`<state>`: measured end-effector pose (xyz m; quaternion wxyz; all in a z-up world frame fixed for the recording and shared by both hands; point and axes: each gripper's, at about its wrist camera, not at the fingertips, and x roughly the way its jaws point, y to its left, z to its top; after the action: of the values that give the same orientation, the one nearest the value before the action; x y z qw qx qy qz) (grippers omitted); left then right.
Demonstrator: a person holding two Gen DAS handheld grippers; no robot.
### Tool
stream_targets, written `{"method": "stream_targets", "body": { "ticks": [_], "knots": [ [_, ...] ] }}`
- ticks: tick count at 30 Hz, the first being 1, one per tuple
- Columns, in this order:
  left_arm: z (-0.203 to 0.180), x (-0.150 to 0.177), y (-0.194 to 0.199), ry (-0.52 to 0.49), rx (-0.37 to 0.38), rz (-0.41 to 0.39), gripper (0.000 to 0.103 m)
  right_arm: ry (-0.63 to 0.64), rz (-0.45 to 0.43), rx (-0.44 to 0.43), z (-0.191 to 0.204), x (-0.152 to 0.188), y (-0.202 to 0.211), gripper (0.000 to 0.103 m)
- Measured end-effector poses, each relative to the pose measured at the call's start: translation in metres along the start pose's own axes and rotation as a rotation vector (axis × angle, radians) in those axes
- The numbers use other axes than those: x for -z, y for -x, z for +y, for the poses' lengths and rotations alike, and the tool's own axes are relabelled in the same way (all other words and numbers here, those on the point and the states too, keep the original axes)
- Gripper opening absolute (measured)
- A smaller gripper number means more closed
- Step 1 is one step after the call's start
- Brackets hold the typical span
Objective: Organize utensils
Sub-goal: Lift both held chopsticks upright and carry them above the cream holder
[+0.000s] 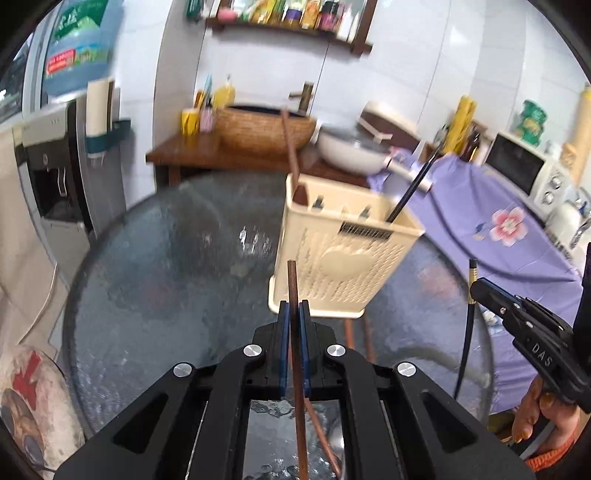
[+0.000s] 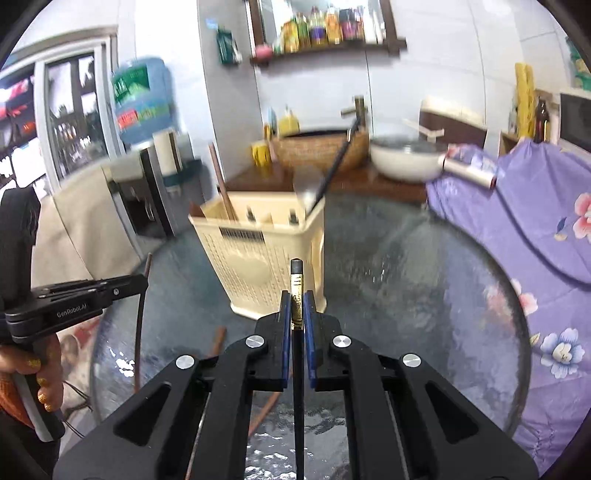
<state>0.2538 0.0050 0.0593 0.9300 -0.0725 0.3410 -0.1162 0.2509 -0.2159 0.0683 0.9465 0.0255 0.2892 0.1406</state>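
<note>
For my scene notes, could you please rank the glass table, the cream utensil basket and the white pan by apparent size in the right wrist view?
1. glass table, largest.
2. cream utensil basket.
3. white pan, smallest, though it sits farther from the camera, so its true size against the basket is unsure.

Two wrist fisheyes, both aimed forward and down along their fingers.

The left view sat close above the glass table [image 1: 155,280], with the cream basket [image 1: 343,254] right of centre; the right view caught that basket [image 2: 266,254] left of centre. Both shared the table, the basket and the wall shelf [image 1: 288,27].
</note>
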Motion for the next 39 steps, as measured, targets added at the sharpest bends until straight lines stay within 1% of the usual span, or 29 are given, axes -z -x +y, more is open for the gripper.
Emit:
{"method": "stream_targets", "body": {
  "ticks": [4, 7, 10, 16, 22, 27, 33, 39],
  "knots": [
    [-0.009, -0.003, 0.024, -0.011, 0.021, -0.051, 0.005, 0.022, -0.064, -0.018, 0.007, -0.010, 0.034, 0.008],
    [-0.012, -0.003, 0.037, -0.026, 0.027, -0.079, 0.005, 0.031, -0.083, -0.041, 0.010, -0.014, 0.053, 0.008],
    [-0.013, -0.002, 0.044, -0.034, 0.034, -0.088, 0.005, 0.037, -0.087, -0.051, 0.013, -0.013, 0.061, 0.008],
    [-0.014, -0.003, 0.049, -0.044, 0.051, -0.090, 0.005, 0.043, -0.082, -0.062, 0.014, -0.014, 0.063, 0.007],
    [-0.016, -0.007, 0.064, -0.062, 0.059, -0.117, 0.005, 0.054, -0.091, -0.071, 0.016, -0.018, 0.071, 0.007],
    [-0.019, -0.014, 0.071, -0.074, 0.070, -0.131, 0.005, 0.052, -0.094, -0.094, 0.016, -0.024, 0.075, 0.007],
    [-0.031, -0.027, 0.077, -0.112, 0.074, -0.148, 0.005, 0.048, -0.085, -0.126, 0.017, -0.042, 0.074, 0.007],
    [-0.044, -0.054, 0.083, -0.142, 0.083, -0.176, 0.005, 0.046, -0.095, -0.152, 0.021, -0.067, 0.076, 0.007]
  ]
}}
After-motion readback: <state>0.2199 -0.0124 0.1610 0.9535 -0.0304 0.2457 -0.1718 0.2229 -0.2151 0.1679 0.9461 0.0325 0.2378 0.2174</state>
